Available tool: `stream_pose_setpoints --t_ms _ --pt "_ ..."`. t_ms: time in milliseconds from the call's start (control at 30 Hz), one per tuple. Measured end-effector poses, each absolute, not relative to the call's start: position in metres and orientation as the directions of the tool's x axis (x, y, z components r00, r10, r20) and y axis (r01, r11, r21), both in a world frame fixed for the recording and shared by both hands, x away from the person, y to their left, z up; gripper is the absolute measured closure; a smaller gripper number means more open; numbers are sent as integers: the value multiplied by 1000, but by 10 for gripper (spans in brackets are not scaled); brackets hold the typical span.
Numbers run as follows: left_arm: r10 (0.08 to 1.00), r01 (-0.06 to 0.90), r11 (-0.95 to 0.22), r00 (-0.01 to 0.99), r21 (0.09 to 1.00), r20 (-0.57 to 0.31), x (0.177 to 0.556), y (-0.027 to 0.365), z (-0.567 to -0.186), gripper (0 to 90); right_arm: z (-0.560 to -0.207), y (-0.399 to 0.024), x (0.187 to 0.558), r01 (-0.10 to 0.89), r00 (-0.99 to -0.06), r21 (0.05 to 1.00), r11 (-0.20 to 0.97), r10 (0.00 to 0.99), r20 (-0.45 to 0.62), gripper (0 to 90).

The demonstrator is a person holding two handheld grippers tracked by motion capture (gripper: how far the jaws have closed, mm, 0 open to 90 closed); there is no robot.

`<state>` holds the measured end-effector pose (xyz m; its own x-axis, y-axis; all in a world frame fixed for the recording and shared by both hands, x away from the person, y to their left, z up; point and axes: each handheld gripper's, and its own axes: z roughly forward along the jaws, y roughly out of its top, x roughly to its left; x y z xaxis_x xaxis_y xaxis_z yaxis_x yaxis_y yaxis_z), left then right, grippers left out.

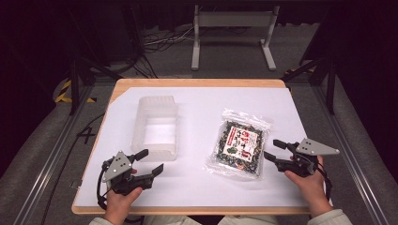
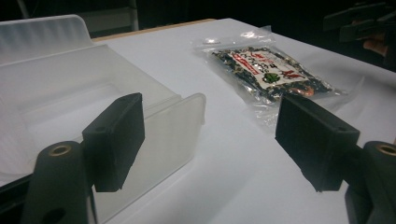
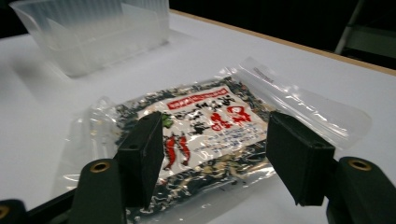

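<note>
A clear plastic packet point(image 1: 240, 143) with crinkled, glossy film and a white printed label bearing red characters is laid flat on the white sheet point(image 1: 197, 187) that covers the wooden table point(image 1: 197, 83). Dark, speckled contents are seen through the film, and a sealed transparent strip runs along its far edge. The packet is placed on the right half of the sheet, well apart from a frosted, translucent plastic container point(image 1: 156, 127), which is rectangular with rounded corners, ribbed walls and an open top, and is set left of centre.

The right gripper point(image 1: 273, 149) is held just beside the packet's right edge, its matte black, blocky jaws spread wide with nothing gripped between them; in the right gripper view the packet point(image 3: 205, 135) is seen lying beyond and below the jaws, untouched by the pads. The left gripper point(image 1: 149, 161) is held near the container's near corner, its jaws parted as well and closed on nothing; in the left gripper view the container's smooth rim point(image 2: 187, 100) is seen just past the left jaw. A grey three-cornered plate is carried on top of each gripper.
</note>
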<state>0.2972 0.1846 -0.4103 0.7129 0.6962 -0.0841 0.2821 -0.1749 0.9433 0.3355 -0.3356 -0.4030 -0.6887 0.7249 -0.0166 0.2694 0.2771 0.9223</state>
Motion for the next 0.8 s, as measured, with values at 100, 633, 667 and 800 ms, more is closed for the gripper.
stream_pose_setpoints --t_ms 100,633,667,800 --pt "697 276 -186 713 943 -71 297 183 -410 246 -398 -335 342 266 -682 917 298 730 -39 385" --pt "700 274 -182 711 944 -71 295 182 -410 238 -362 -334 384 288 -673 932 221 739 32 303" --pt "698 279 -178 711 944 -78 295 182 -410 237 -361 -334 387 291 -669 930 224 743 30 295" --pt "690 304 -141 712 942 -126 297 183 -411 232 -360 -335 399 292 -658 920 261 753 -5 286"
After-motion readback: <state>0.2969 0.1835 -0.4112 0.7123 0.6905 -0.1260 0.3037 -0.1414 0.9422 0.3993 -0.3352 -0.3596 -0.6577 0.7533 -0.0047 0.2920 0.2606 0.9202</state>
